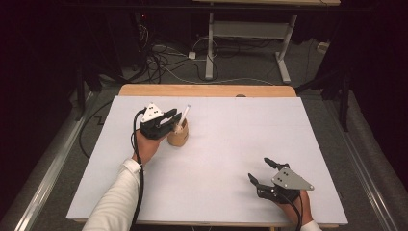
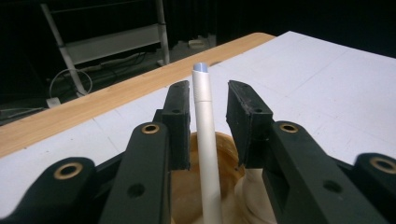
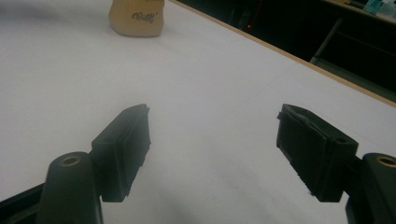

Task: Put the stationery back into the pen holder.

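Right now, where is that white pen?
In the high view, the slim white pen stands tilted in the tan wooden cup at the table's left, between the jaws of the left tool.

White pen (image 1: 183, 117) standing in a tan wooden cup (image 1: 178, 137)

The pen leans inside the round, squat cup, its pale blue tip pointing up and away; the cup sits upright on the white surface (image 1: 231, 159), left of centre, printed lettering on its side.

Dark script lettering on the tan cup (image 3: 136, 17), too blurred to read
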`<control>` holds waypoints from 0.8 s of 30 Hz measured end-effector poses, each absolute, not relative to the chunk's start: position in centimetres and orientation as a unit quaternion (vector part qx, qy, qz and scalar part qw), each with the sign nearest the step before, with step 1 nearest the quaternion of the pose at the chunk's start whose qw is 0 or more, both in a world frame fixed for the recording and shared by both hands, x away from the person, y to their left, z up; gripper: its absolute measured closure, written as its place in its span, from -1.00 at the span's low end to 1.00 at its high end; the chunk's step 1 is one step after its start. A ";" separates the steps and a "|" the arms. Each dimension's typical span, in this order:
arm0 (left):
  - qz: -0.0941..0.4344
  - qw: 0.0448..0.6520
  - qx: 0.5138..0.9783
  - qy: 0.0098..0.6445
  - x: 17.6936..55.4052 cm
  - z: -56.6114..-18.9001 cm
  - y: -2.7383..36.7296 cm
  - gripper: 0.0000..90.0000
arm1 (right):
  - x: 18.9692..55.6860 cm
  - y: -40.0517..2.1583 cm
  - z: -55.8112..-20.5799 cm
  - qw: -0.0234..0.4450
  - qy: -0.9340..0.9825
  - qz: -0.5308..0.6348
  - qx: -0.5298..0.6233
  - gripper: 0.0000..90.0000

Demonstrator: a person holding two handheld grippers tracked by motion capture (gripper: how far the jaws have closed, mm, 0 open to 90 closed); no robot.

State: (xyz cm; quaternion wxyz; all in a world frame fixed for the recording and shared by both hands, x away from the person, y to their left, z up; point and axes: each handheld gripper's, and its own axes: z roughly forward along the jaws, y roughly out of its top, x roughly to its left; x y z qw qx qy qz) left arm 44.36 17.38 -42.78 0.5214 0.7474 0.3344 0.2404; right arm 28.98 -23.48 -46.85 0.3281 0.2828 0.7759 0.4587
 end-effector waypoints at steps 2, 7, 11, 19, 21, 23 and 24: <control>0.241 0.526 0.745 0.332 44.2 -42.7 17.6 0.33 | 28.9 -23.4 -46.9 0.327 0.777 0.457 0.282 -0.42; 0.244 0.519 0.748 0.333 44.0 -42.8 17.8 0.01 | 28.9 -23.2 -46.8 0.326 0.777 0.459 0.281 -0.42; 0.262 0.505 0.749 0.340 43.9 -43.0 17.6 -0.26 | 29.0 -22.9 -46.9 0.325 0.779 0.458 0.280 -0.42; 0.266 0.503 0.744 0.351 43.8 -43.0 17.8 -0.42 | 29.1 -22.3 -46.8 0.325 0.778 0.459 0.280 -0.42; 0.275 0.503 0.741 0.350 43.5 -42.9 17.9 -0.52 | 29.1 -22.2 -46.8 0.326 0.779 0.458 0.276 -0.42; 0.271 0.517 0.737 0.341 43.2 -42.8 18.3 -0.56 | 29.1 -22.1 -46.9 0.324 0.780 0.457 0.278 -0.42; 0.272 0.522 0.734 0.339 43.0 -42.8 18.4 -0.56 | 29.1 -22.1 -46.9 0.324 0.781 0.456 0.278 -0.42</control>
